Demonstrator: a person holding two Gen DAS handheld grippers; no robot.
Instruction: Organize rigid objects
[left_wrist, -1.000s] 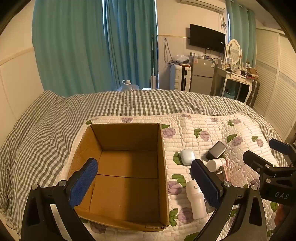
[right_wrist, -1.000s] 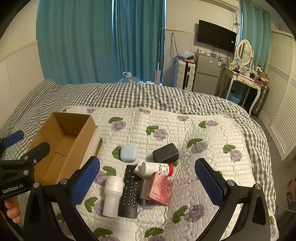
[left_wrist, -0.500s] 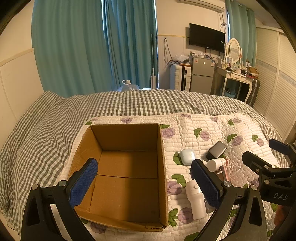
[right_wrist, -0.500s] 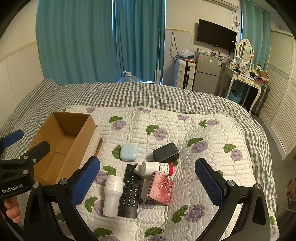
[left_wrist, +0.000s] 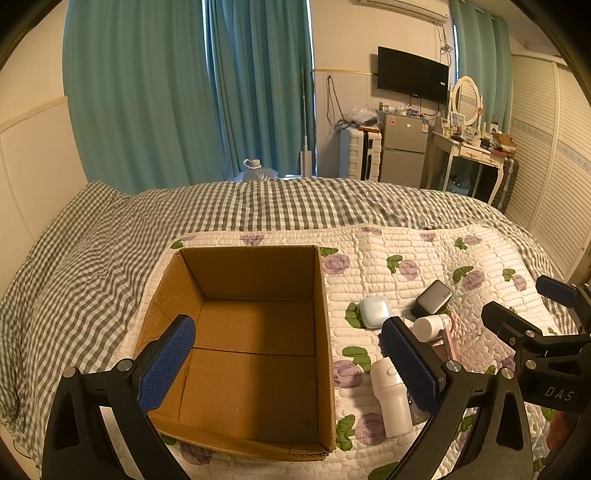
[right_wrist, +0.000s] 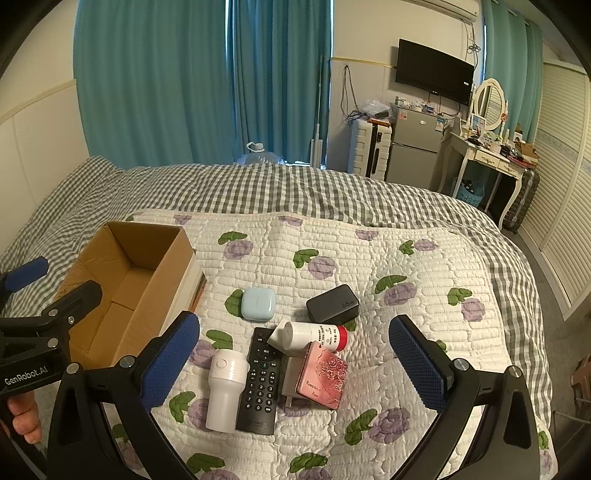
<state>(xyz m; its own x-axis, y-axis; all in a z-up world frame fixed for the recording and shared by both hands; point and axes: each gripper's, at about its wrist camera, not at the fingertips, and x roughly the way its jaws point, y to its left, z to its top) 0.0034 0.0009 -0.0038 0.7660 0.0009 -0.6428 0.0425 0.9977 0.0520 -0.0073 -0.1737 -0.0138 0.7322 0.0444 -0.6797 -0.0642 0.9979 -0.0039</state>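
Start of job, nothing packed yet: cardboard box on the bed, bare inside.
L tongs gape wide above box, hold nothing.
R tongs also wide, empty, over the cluster: remote, white bottle, pink case, tube, charger, blue case.
Next, prob: R drops onto an outer piece.
Items touch/overlap; quilt right of them lies open.
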